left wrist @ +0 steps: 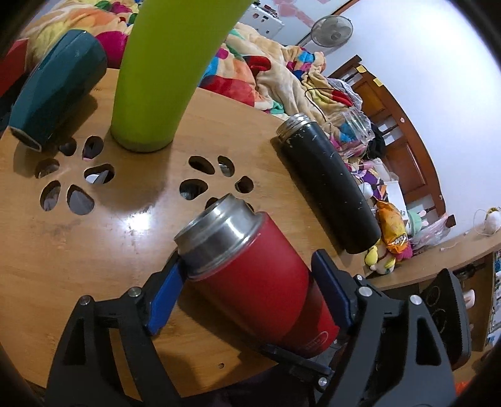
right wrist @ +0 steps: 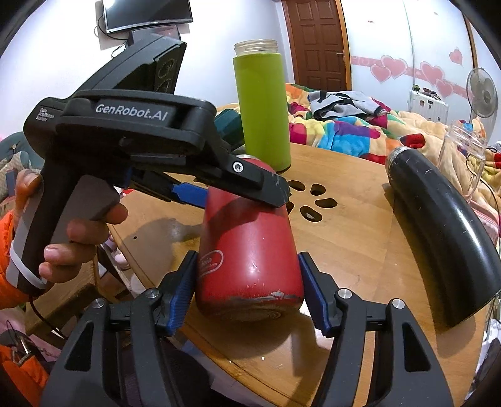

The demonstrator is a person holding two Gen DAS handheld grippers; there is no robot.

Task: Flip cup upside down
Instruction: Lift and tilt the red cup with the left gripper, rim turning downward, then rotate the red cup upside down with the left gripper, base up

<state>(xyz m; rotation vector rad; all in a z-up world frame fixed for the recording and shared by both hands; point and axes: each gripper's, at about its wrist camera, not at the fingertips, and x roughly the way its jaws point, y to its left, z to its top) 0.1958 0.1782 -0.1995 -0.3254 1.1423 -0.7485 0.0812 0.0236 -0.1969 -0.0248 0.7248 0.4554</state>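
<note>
a: item one, surface. round wooden worktop (left wrist: 94, 250) with petal-shaped cut-outs (left wrist: 75, 181). beyond it a bed heaped with a multicoloured blanket (right wrist: 344, 131); pale walls, a brown door (right wrist: 316, 43), a standing fan (right wrist: 482, 94), a wall screen (right wrist: 147, 12).

b: item two, the task piece?

a: red cup (left wrist: 260, 281), steel-rimmed, lying tilted over the worktop edge, mouth pointing away from the left hand-held gripper (left wrist: 250, 297).

b: grip state, left?

a: blue pads (left wrist: 166, 300) either side of the red cup near its steel collar; in the right wrist view the left unit's black fingertip rests on the cup's upper side. clamped on it, as far as can be seen.

b: right?

a: right hand-held gripper (right wrist: 247, 294) straddles the cup's base end; pads at both sides, a thin gap seeming to show on its right side. whether it grasps or merely brackets, cannot tell.

b: other stock?

a: green bottle (right wrist: 263, 106) upright, ahead of both grippers. black bottle (right wrist: 438, 231) lying on its side, right of the cup. teal container (left wrist: 59, 90) tilted, far left in the left view.

b: view differences?

a: only the right view shows the person's hand (right wrist: 62, 231) on the left unit's handle, and the cup's scuffed base. only the left view shows the cup's open steel mouth.
</note>
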